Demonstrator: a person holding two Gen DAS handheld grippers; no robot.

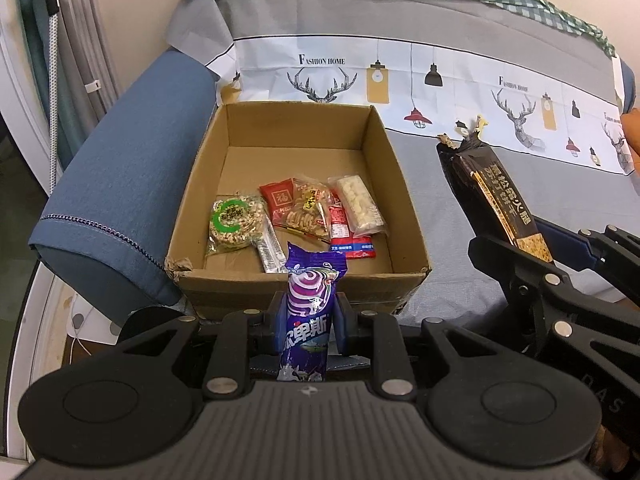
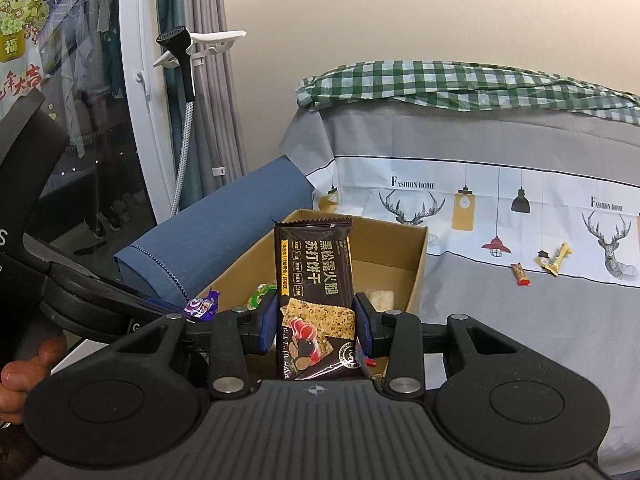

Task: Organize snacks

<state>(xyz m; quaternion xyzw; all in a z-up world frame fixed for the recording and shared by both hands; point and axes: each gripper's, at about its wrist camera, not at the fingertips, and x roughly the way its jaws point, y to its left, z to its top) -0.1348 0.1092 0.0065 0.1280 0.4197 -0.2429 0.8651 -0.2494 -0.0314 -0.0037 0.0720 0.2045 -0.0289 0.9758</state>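
— What have your fingers got right now?

— My left gripper (image 1: 308, 322) is clamped narrow on a purple snack stick (image 1: 308, 312), which stands upright between the pads, just short of the near wall of the cardboard box (image 1: 400, 184). My right gripper (image 2: 316, 322) is pinched on a black cracker packet (image 2: 314, 284), also upright, its printed face toward the camera.

— And where is the box?

— It sits open on a sofa seat under a grey cover (image 1: 432, 184), hard against the blue armrest (image 1: 132, 184). Five packets lie on its floor toward the near side: a round green-labelled rice cake (image 1: 236, 222), a silver bar (image 1: 270, 250), a red packet (image 1: 278, 200), an orange one (image 1: 308, 210) and a clear pack of white pieces (image 1: 358, 204).

— Anything outside it?

— Two small wrapped sweets, one red (image 2: 520, 274) and one gold (image 2: 558, 264), lie on the cover well off to the right of the box.
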